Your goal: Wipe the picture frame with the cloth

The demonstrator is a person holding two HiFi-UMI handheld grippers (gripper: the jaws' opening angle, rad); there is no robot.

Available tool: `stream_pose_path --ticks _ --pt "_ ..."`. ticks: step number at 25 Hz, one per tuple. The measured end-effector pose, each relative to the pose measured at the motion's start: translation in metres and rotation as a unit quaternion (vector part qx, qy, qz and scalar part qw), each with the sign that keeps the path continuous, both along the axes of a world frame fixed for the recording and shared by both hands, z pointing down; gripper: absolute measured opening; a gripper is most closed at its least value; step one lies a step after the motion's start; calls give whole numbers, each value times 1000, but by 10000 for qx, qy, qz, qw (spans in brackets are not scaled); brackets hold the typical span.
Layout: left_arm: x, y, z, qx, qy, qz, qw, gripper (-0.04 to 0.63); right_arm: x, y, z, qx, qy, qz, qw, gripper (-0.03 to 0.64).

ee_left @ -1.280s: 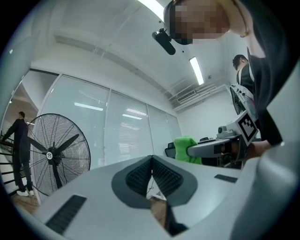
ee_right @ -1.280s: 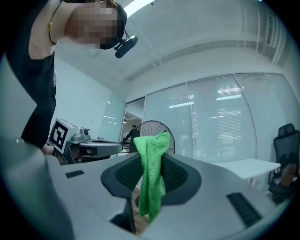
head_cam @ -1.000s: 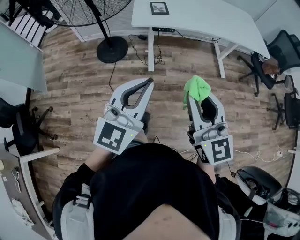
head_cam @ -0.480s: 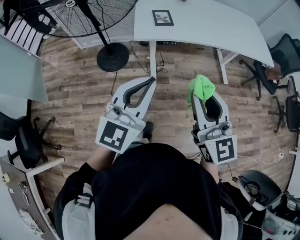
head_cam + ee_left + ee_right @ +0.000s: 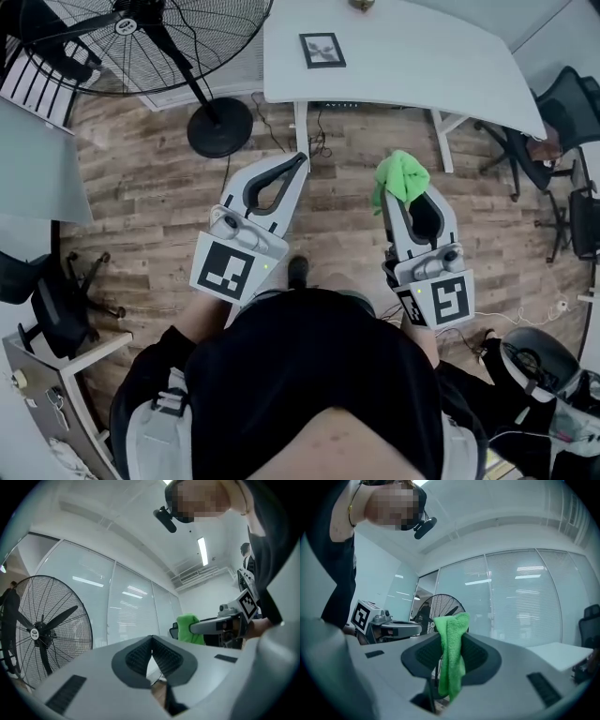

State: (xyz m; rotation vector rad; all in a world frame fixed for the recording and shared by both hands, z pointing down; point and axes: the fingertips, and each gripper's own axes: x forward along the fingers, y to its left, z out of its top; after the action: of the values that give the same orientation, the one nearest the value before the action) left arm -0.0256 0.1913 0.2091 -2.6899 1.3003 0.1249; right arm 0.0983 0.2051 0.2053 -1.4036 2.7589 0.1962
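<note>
A small dark picture frame (image 5: pixel 322 50) lies flat on the white table (image 5: pixel 422 66) ahead of me in the head view. My right gripper (image 5: pixel 397 190) is shut on a bright green cloth (image 5: pixel 399 177), which bunches over its tips; in the right gripper view the cloth (image 5: pixel 451 658) hangs down between the jaws. My left gripper (image 5: pixel 302 159) is shut with nothing in it, its tips (image 5: pixel 151 638) meeting. Both grippers are held level over the wooden floor, short of the table's near edge. The other gripper with the cloth (image 5: pixel 190 628) shows in the left gripper view.
A large standing fan (image 5: pixel 178 37) with a round black base (image 5: pixel 219 127) stands at the table's left. Cables (image 5: pixel 319 141) trail under the table. Office chairs sit at the right (image 5: pixel 562 122) and at the left (image 5: pixel 56 291). A glass partition (image 5: pixel 525 602) runs behind.
Both grippers and I have moved forward toward the table; the table, frame and fan now show nearer and lower in the head view. The cloth stays held.
</note>
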Motion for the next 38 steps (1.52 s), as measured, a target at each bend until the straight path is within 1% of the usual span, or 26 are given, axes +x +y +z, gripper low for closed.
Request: stream_pose_path --ticks 5,11,16,21,27,30,34,38 --pt "-7 -2 2 -60 47 -121 9999 12 -7 -10 1 -15 -86 -122 9999 110" --pt "-21 -6 6 -148 40 -227 9996 12 -21 -15 -1 -5 -73 -244 9997 110" --pt "-23 -9 7 -113 19 -136 9998 12 -21 -17 2 -3 -33 -166 9999 110" --pt "-19 -8 14 -182 -156 36 9997 12 -16 -13 2 10 -15 -44 10000 111" --pt "-19 -15 20 -250 -29 48 9997 12 -13 -17 9 -83 44 36 9999 111" --pt "-20 -16 19 -244 -59 3 9997 12 -12 -18 6 -25 3 5 10000 112" --pt "-23 -29 19 -210 -49 -111 9997 12 -15 -32 6 12 -35 -94 9999 112" --pt "-23 -53 21 -238 -72 -220 9994 12 -13 -61 7 5 -106 -165 9998 111"
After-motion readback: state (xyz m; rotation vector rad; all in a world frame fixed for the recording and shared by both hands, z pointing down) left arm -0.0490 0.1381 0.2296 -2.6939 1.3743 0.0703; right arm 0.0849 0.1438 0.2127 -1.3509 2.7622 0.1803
